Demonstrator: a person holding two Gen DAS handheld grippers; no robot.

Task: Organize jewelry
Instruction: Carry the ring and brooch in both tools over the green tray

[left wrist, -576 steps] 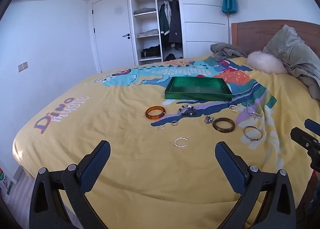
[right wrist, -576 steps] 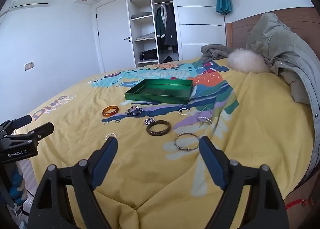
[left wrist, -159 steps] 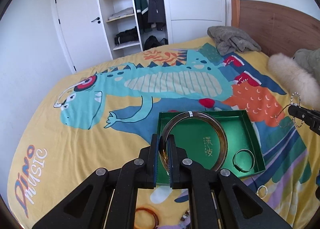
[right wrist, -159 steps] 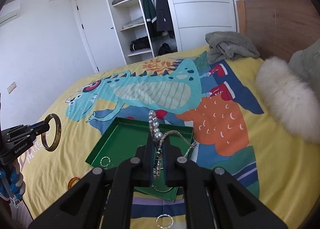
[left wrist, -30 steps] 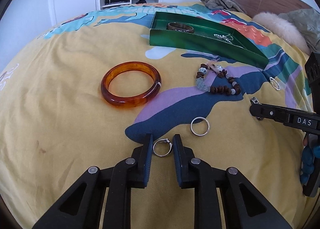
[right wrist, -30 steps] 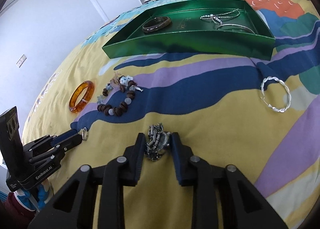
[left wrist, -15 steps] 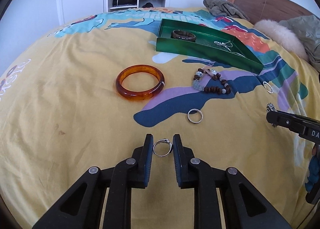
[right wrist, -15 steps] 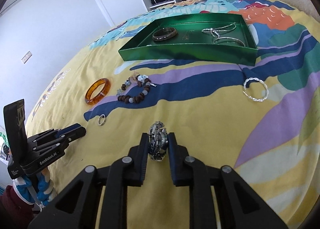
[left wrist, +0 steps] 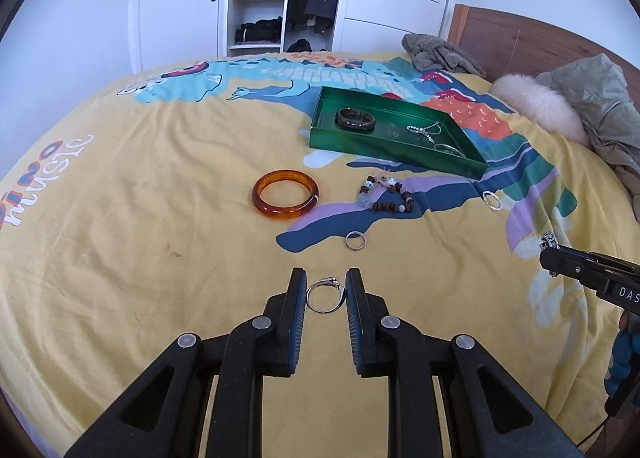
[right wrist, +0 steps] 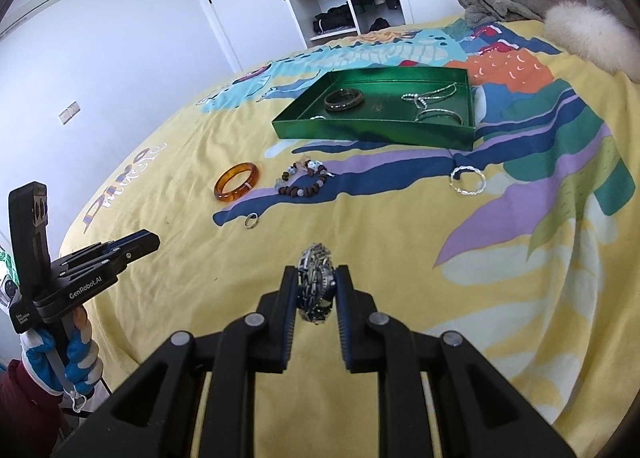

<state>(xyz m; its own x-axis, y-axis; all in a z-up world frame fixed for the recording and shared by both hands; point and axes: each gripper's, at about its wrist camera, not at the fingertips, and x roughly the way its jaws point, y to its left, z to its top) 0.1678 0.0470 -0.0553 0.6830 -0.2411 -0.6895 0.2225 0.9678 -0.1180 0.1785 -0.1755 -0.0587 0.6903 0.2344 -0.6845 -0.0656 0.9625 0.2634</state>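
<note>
Left wrist view, left tool (left wrist: 326, 290) pinching thin silver ring (left wrist: 325, 295), right tool (right wrist: 317, 290) pinching bunched metal chain bracelet (right wrist: 316, 288) above yellow bed (right wrist: 400, 258)

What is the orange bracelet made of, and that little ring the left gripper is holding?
The orange bangle looks like glossy, see-through resin or plastic, maybe amber: light glows through it. The small ring in the left gripper looks like polished silver-coloured metal: thin, grey and shiny. The exact metal can't be told.
</note>
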